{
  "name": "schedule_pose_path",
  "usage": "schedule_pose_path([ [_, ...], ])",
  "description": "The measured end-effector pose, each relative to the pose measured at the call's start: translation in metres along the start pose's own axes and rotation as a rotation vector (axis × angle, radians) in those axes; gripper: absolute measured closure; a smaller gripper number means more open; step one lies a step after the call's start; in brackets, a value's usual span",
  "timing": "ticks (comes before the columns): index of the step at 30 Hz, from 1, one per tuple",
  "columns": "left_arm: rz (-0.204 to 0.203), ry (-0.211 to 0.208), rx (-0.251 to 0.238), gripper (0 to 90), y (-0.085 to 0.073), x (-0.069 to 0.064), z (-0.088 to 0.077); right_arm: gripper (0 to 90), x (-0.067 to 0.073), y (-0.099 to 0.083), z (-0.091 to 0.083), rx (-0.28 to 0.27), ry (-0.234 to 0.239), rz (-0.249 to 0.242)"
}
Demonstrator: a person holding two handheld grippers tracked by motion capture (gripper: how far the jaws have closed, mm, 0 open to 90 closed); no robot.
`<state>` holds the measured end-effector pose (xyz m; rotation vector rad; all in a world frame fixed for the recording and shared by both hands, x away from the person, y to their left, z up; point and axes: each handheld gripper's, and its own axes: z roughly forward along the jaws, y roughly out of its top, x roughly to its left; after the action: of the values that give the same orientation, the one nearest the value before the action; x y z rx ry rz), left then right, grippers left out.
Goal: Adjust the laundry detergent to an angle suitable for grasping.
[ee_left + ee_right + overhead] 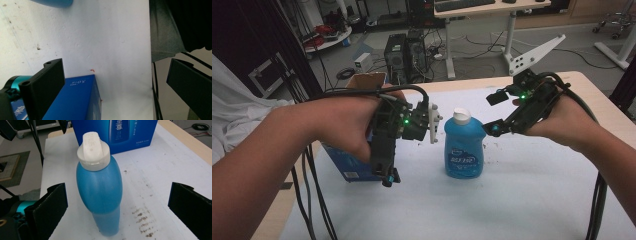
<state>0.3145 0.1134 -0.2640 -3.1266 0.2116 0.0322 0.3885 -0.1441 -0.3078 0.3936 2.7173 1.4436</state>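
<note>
White table cover (522,200) carries a blue bottle (464,145) at frame centre. Right gripper (117,205) is spread wide around it, untouched; left gripper (115,85) gapes wide, empty, above a blue box (75,100).

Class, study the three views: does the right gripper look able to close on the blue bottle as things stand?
Probably yes. The right gripper is open beside the blue bottle, which stands upright on the table. In the right gripper view the bottle sits between the spread jaws, with nothing in between.
</note>
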Motion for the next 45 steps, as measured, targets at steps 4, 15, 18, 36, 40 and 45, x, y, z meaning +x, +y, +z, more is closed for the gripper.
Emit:
schedule_pose_path([
  [4, -0.003, 0.000, 0.004, 1.7, 0.000, 0.001, 0.000, 1.5, 0.000, 0.002, -0.009, 0.016, 0.002, -0.001],
  [15, -0.008, 0.005, 0.001, 1.7, 0.000, 0.007, -0.003, 1.5, 0.007, 0.021, -0.031, 0.117, 0.024, -0.035],
  [18, -0.009, 0.008, -0.001, 1.7, 0.000, 0.008, -0.004, 1.5, 0.007, 0.024, -0.036, 0.139, 0.027, -0.048],
  [36, -0.029, -0.004, 0.002, 1.7, 0.000, 0.023, -0.002, 1.5, 0.014, 0.054, -0.079, 0.425, 0.073, -0.138],
  [40, -0.039, -0.011, 0.005, 1.7, -0.001, 0.028, -0.002, 1.5, 0.018, 0.062, -0.081, 0.548, 0.076, -0.150],
  [45, -0.049, -0.012, -0.002, 1.7, -0.001, 0.033, -0.001, 1.5, 0.021, 0.073, -0.082, 0.662, 0.087, -0.166],
])
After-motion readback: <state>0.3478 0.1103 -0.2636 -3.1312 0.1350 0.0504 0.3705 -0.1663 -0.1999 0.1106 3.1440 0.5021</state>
